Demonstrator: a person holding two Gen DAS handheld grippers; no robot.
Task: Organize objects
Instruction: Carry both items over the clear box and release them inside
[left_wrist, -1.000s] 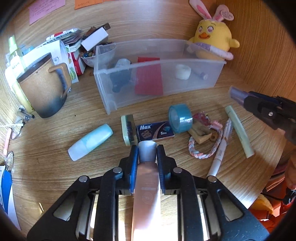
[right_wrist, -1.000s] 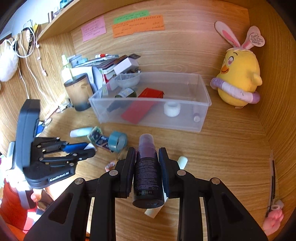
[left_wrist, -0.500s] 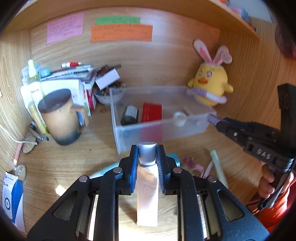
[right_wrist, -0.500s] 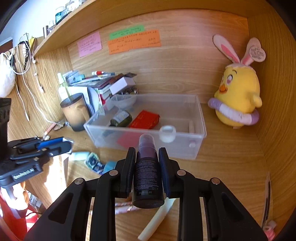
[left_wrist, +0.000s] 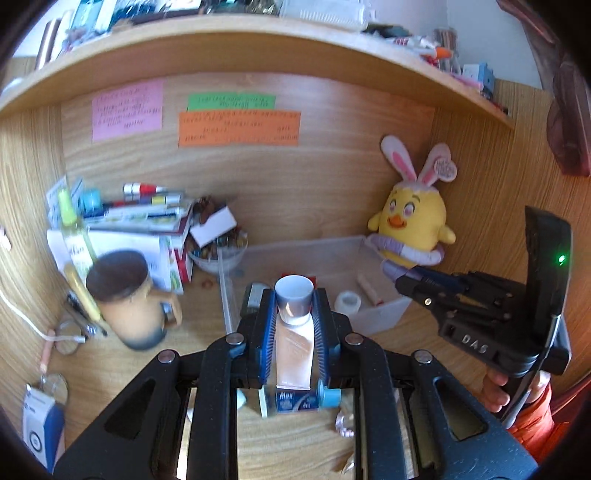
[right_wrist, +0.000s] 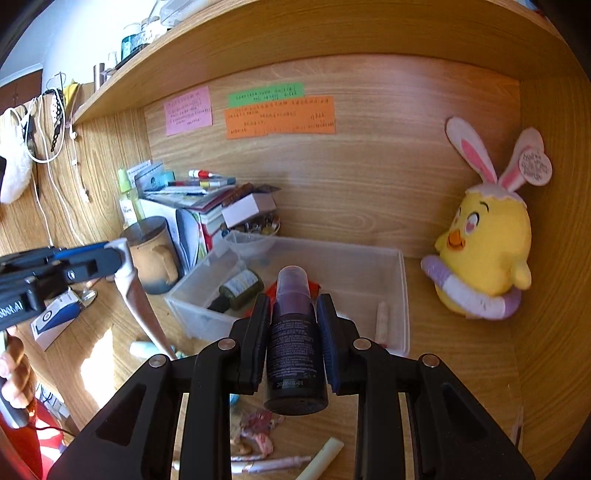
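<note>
My left gripper (left_wrist: 294, 310) is shut on a pale pink tube with a silver cap (left_wrist: 293, 339), held in the air in front of the clear plastic bin (left_wrist: 384, 314). The tube also shows in the right wrist view (right_wrist: 136, 302), held by the left gripper (right_wrist: 118, 258). My right gripper (right_wrist: 293, 314) is shut on a dark purple bottle (right_wrist: 295, 347), raised near the bin's (right_wrist: 402, 295) front edge. The bin holds a dark green bottle (right_wrist: 240, 288), a red box, a white tape roll (left_wrist: 347, 302) and a small stick (right_wrist: 382, 319).
A yellow plush chick (right_wrist: 487, 251) sits at the right wall. A brown mug (left_wrist: 125, 299), stacked books and boxes (left_wrist: 140, 229) and a small bowl (left_wrist: 218, 254) stand left of the bin. A staples box (left_wrist: 293, 400), teal tape, pens (right_wrist: 273, 463) and a charm (right_wrist: 255, 432) lie on the desk.
Both grippers have risen and tilted up with their objects still held; the views now show the back wall, notes and shelf, and the desk items have dropped to the lower edge.
</note>
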